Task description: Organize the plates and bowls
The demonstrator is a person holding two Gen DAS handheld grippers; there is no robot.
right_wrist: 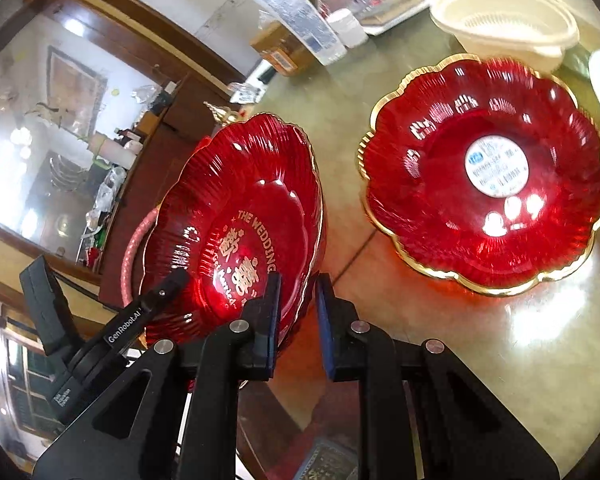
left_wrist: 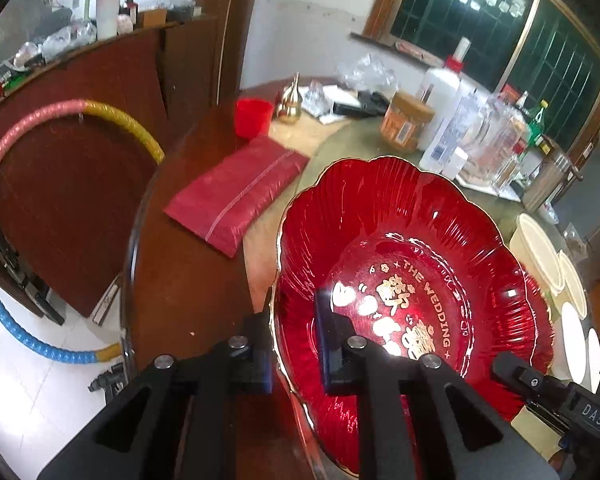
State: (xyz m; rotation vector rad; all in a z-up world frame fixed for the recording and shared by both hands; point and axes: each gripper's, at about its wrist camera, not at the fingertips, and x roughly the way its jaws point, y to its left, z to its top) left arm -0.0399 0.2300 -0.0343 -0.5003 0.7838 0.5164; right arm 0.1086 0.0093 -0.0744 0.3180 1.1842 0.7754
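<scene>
Over the table (right_wrist: 380, 240), both tools (tilted down) grip the red plate (right_wrist: 236, 216).

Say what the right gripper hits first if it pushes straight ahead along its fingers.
Probably bare table. The right gripper is clamped on the rim of the red scalloped glass wedding plate; ahead the top looks free between both red plates. Depth is unclear.

Home dining room, cluttered round table (left_wrist: 204, 280), wooden sideboard (left_wrist: 100, 64), barred window (left_wrist: 500, 28)

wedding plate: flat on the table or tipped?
Tipped. The wedding plate stands steeply on edge, both tongs gripping its rim; the other plate lies flat.
</scene>
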